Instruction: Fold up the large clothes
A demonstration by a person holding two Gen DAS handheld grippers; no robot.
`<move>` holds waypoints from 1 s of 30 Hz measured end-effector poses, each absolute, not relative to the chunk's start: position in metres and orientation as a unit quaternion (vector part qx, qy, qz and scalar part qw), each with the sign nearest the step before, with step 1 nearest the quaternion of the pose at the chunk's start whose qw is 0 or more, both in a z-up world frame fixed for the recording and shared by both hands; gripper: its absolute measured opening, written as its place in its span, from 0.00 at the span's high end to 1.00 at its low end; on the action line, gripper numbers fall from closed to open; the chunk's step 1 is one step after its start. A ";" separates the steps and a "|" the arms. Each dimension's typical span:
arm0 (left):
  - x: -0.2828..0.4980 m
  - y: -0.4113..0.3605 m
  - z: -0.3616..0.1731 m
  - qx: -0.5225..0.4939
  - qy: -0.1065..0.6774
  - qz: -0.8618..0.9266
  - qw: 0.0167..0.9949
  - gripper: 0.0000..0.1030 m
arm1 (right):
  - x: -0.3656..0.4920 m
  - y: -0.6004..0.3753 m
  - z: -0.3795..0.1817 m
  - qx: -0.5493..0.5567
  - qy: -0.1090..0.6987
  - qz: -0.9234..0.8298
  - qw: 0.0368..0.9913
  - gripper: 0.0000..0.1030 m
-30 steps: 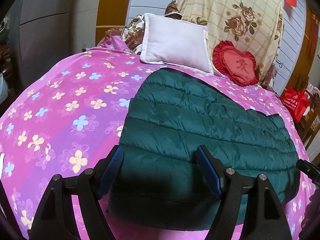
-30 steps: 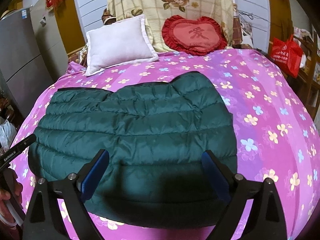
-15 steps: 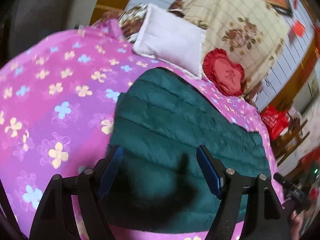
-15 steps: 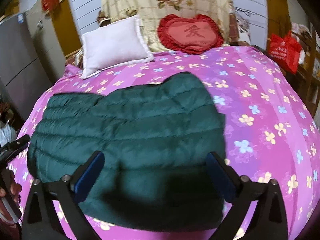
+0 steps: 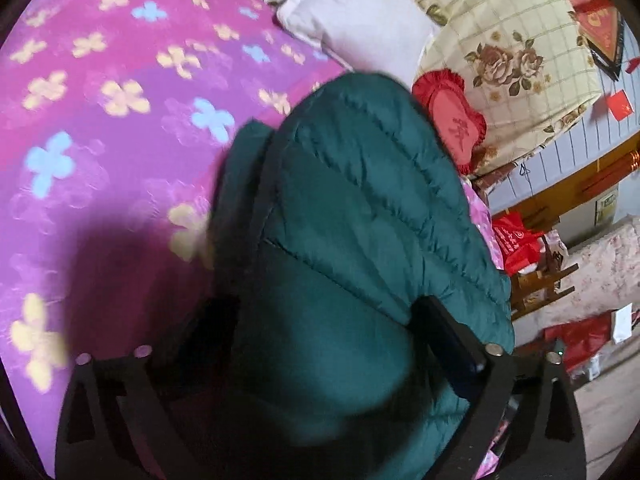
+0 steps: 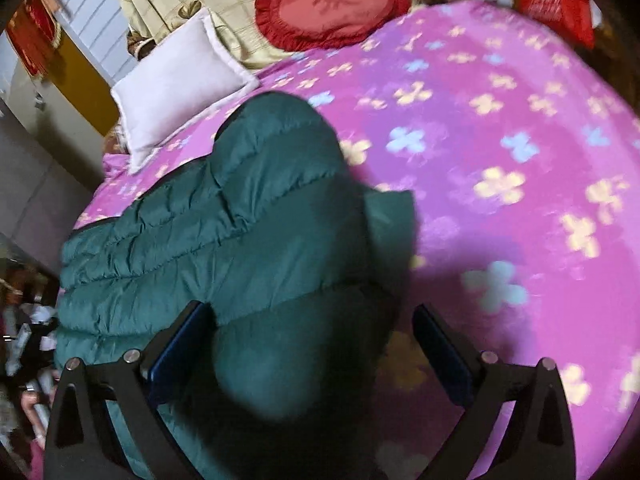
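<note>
A: Where is the green quilted jacket now?

B: It lies on the pink bedspread with the yellow and blue flowers, below the white pillow. The near edge of the jacket bulges up close to both cameras.

A: What does the left gripper do?

B: Its jaws stand wide apart. The near end of the jacket fills the space between the two fingers. The picture is blurred, so I cannot tell if the fingers touch the fabric. On the left of the jacket a small green flap sticks out over the bedspread.

A: And the right gripper?

B: Also wide open. The rounded near edge of the jacket sits between its blue pads, closer to the left pad. It is not pinched. A green flap shows on the right side of the jacket here.

A: What is behind the jacket?

B: The white pillow is at the head of the bed, and beside it the red heart cushion. Both lean on a cream blanket with roses. Beyond the far edge of the jacket, off the bed, I see a red bag.
</note>
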State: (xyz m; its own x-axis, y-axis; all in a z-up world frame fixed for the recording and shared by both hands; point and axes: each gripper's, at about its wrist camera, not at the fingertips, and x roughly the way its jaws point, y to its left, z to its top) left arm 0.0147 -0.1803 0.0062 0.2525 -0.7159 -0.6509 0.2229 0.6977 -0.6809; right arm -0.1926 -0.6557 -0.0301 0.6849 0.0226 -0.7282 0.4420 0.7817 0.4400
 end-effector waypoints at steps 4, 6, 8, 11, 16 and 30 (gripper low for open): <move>0.015 -0.192 0.009 -0.212 0.515 -0.318 0.767 0.15 | -0.179 -0.662 -0.047 0.339 0.381 -0.079 0.856 0.00; 0.012 -0.199 0.011 -0.193 0.514 -0.317 0.773 0.25 | -0.175 -0.659 -0.048 0.331 0.376 -0.073 0.863 0.00; 0.005 -0.201 0.017 -0.183 0.503 -0.322 0.781 0.44 | -0.171 -0.654 -0.048 0.322 0.374 -0.067 0.867 0.04; -0.012 -0.198 0.036 -0.165 0.479 -0.326 0.798 0.68 | -0.178 -0.641 -0.037 0.320 0.358 -0.063 0.875 0.37; -0.051 -0.176 0.080 -0.151 0.454 -0.362 0.800 0.82 | -0.211 -0.615 0.004 0.302 0.335 -0.039 0.892 0.63; -0.143 -0.129 0.041 -0.106 0.504 -0.273 0.813 0.29 | -0.350 -0.553 -0.014 0.281 0.391 -0.093 0.872 0.22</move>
State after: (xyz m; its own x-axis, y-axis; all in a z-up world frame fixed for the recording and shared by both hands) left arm -0.1426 -0.1289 0.0407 0.3436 -0.5504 -0.7609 0.3365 0.8286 -0.4474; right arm -0.3499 -0.5529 -0.0137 0.6772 0.0575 -0.7335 0.3815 0.8251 0.4168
